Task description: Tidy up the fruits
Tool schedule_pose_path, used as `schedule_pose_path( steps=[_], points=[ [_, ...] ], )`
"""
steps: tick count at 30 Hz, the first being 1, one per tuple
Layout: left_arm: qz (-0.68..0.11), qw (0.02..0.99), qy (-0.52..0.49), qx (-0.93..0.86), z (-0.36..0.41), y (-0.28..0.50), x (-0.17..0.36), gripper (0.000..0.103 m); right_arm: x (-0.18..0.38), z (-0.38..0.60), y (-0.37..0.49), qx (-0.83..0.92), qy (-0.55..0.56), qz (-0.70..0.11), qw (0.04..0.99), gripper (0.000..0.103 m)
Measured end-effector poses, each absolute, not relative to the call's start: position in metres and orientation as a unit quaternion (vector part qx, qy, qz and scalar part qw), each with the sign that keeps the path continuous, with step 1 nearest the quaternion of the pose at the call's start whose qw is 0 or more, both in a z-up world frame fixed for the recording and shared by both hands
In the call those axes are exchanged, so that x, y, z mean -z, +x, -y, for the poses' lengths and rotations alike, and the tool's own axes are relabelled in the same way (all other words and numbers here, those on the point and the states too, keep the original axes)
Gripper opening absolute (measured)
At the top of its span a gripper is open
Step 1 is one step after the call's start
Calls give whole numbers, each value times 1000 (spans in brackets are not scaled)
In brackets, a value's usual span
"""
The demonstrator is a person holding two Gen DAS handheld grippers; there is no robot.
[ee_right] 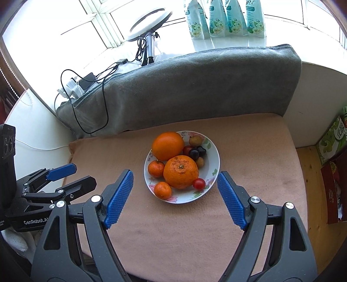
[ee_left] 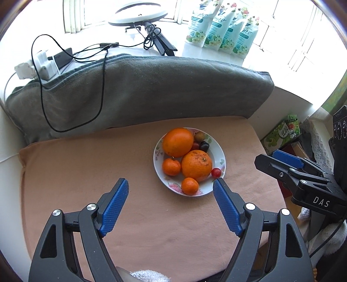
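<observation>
A flowered white plate (ee_left: 219, 151) (ee_right: 214, 156) sits on a pink cloth (ee_left: 86, 173). It holds a smooth orange (ee_left: 177, 142) (ee_right: 168, 145), a rough orange (ee_left: 196, 165) (ee_right: 181, 171), two small mandarins (ee_left: 171, 166) (ee_left: 189, 186), a cherry tomato (ee_left: 216, 172) (ee_right: 199, 183), dark grapes (ee_right: 194, 153) and small yellowish fruits (ee_right: 195, 140). My left gripper (ee_left: 171, 181) (ee_right: 84, 174) hangs open before the plate's near edge, holding nothing. My right gripper (ee_right: 176, 173) (ee_left: 266, 157) is likewise open and empty, its fingers straddling the plate's near side from above.
A rolled grey blanket (ee_left: 141, 91) borders the cloth at the back, with a black cable (ee_left: 43, 104) draped over it. Behind lie a power strip (ee_left: 43, 65), a ring light (ee_left: 138, 13) and several refill pouches (ee_left: 223, 30). A green box (ee_left: 279, 134) and wooden floor (ee_right: 314, 195) are at right.
</observation>
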State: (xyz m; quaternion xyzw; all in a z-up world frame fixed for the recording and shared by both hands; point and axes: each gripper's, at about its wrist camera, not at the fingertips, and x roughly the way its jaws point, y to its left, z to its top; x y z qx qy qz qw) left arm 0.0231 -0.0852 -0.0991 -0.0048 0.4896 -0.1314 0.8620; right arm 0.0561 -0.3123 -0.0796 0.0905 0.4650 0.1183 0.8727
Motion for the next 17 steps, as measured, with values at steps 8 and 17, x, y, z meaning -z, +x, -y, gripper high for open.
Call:
schedule_pose_path(
  steps=[8, 17],
  points=[
    [-491, 860, -6, 135, 86, 22, 100, 80, 81, 312, 57, -119, 88, -468, 871, 82],
    [-484, 865, -5, 131, 83, 21, 100, 80, 87, 316, 57, -115, 94, -474, 868, 82]
  ],
)
